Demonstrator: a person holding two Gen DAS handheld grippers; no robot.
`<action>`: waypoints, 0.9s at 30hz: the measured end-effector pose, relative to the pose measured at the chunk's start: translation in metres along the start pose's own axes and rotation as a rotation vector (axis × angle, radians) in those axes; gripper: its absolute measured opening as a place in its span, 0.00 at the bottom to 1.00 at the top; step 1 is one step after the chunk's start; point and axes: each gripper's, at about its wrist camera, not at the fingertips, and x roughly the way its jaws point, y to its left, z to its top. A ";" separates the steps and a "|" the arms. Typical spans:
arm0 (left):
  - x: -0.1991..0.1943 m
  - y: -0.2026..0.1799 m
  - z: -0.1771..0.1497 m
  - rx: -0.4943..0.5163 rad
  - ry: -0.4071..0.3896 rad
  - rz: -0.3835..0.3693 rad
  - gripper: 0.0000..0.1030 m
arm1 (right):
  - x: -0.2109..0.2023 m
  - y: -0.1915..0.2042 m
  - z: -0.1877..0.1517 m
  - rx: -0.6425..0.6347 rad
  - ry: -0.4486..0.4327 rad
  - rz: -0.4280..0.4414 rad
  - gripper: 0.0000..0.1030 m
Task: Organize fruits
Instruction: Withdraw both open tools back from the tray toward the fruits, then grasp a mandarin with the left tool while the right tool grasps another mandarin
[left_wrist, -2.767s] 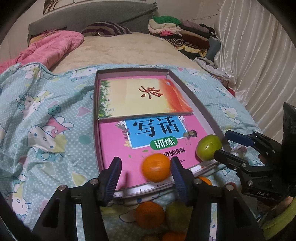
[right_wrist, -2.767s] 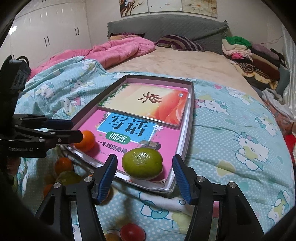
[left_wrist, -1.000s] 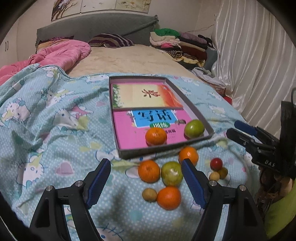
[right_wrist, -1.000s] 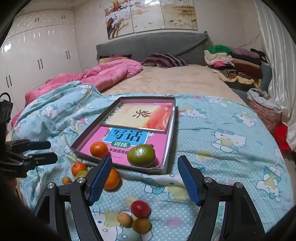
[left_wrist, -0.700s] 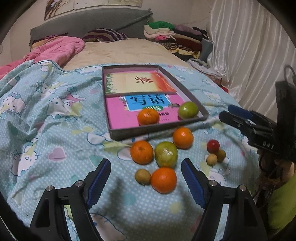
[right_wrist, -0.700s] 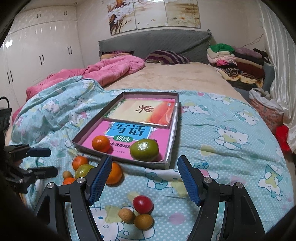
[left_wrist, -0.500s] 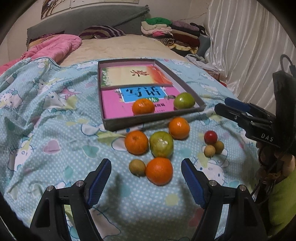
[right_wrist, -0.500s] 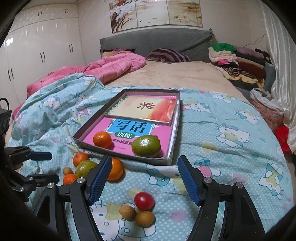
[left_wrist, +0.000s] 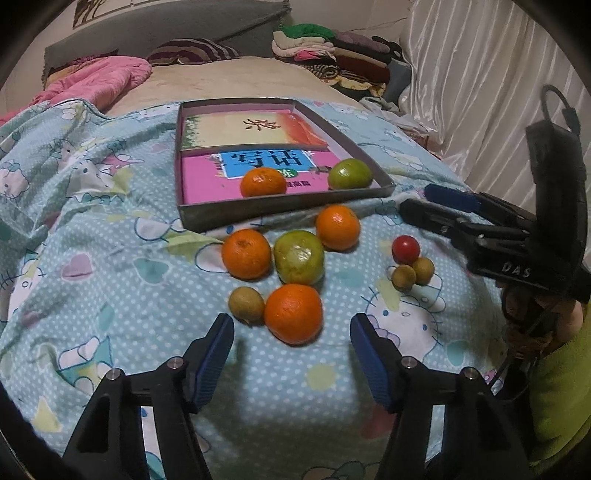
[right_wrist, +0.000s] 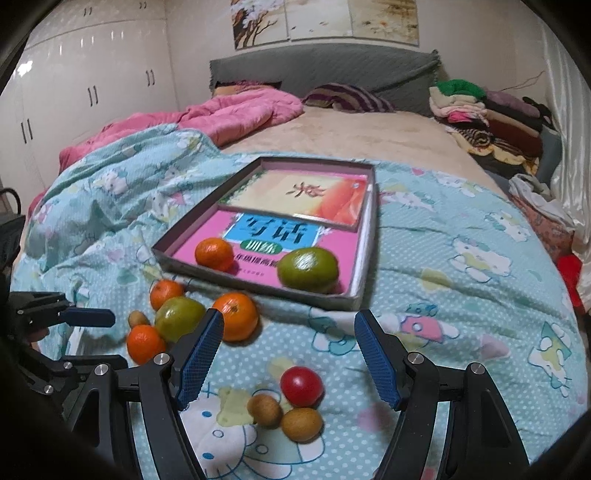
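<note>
A shallow grey box lined with books lies on the bed and holds an orange and a green citrus. In front of it lie three oranges, a green fruit, a small brown fruit, a red fruit and two small brown fruits. My left gripper is open and empty, just short of the nearest orange. My right gripper is open and empty above the red fruit.
The fruit lies on a light blue cartoon-print quilt. A pink duvet and pillows are at the bed's head. Folded clothes are stacked at the far right, by a white curtain.
Both grippers have pulled back and away from the box, leaving the orange and green citrus in it. The loose fruit in front has come into full view. Both jaws are wider open.
</note>
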 end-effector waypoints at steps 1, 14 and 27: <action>0.001 -0.001 0.000 0.004 0.000 -0.004 0.61 | 0.003 0.003 -0.001 -0.012 0.012 0.006 0.73; 0.014 0.000 -0.001 -0.009 0.017 -0.038 0.43 | 0.033 0.020 -0.007 -0.094 0.097 0.102 0.57; 0.020 0.003 0.003 -0.011 0.015 -0.037 0.42 | 0.067 0.028 0.006 -0.111 0.142 0.170 0.44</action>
